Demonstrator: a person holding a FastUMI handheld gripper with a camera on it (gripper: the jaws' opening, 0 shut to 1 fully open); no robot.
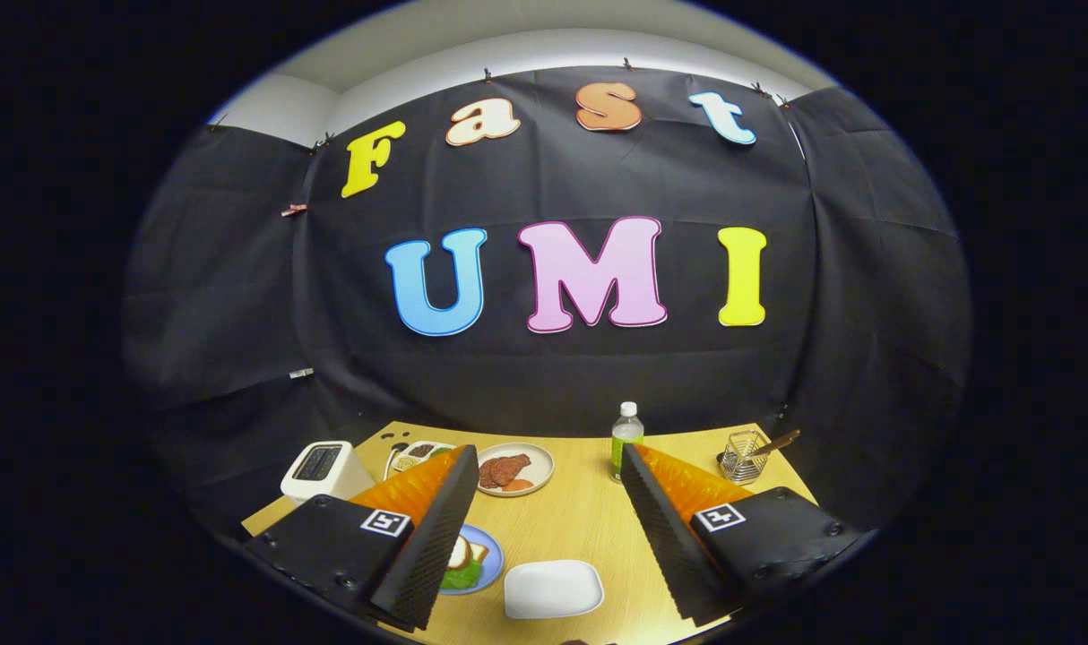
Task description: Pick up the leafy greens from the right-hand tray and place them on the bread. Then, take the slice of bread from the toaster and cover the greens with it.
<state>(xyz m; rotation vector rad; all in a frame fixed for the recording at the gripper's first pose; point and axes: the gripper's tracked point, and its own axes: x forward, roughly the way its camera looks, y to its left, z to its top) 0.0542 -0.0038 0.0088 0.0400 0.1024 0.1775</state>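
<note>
My gripper (548, 457) is held above the wooden table (589, 528) with its fingers wide open and nothing between them. A blue plate (490, 563) lies below the left finger (436, 528), which hides part of it. On the plate, green leaves (461, 576) lie under a pale slice of bread (459, 552). Just right of the plate is a white rounded tray (553, 589), its surface plain white. The white toaster (322, 472) stands at the table's left edge, beyond the left finger, with a dark top slot.
Toward the back of the table are a round plate of meat (513, 468) and a divided dish of food (416, 455). A green-labelled bottle (626, 439) stands just past the right finger. A wire basket with a utensil (746, 457) sits at the back right corner.
</note>
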